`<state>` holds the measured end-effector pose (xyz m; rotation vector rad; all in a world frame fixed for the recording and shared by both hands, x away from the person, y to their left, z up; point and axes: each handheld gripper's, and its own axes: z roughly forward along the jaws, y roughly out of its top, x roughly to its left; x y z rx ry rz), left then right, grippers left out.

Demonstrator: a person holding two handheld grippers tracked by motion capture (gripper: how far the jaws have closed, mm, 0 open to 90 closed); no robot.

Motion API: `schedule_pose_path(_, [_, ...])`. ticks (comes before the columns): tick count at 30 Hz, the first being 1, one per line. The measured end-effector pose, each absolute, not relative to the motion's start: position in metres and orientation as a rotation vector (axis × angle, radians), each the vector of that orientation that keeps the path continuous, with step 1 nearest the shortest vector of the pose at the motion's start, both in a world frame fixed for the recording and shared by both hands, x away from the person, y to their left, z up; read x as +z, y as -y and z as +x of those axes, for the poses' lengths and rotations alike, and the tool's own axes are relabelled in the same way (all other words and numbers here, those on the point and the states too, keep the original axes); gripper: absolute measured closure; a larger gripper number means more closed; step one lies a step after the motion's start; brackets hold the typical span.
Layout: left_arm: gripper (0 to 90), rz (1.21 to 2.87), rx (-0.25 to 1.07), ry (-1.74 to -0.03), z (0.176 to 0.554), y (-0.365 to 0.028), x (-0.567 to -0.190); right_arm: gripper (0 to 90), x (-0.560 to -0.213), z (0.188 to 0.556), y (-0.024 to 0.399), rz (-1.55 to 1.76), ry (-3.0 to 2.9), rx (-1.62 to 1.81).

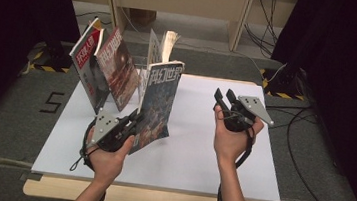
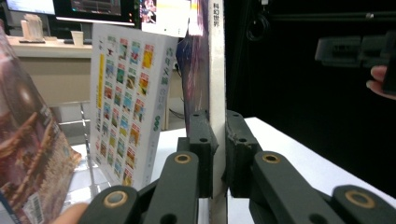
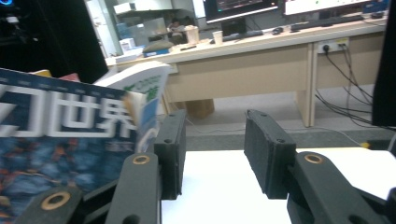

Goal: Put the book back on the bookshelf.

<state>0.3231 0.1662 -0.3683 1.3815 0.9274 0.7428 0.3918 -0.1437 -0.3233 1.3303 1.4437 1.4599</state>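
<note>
Glossy flat magazine [image 1: 158,106] clamped in left hand-held gripper [image 1: 134,122]; right hand-held gripper [image 1: 224,98] apart.

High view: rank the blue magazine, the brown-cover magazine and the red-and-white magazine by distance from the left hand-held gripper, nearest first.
1. Blue magazine: clamped upright in the left hand-held gripper, just to its right.
2. Brown-cover magazine: leaning in the rack, behind the gripper and slightly left.
3. Red-and-white magazine: leaning at the rack's far left end, farthest back.
</note>
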Motion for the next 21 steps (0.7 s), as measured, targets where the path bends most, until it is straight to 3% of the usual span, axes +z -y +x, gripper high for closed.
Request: schedule_pose_path(21, [83.1, 1.281, 0.825, -0.924, 0.293, -0.197, -0.35, 59.7, -0.341, 0.399, 0.172, 1.395, -1.428, 1.375])
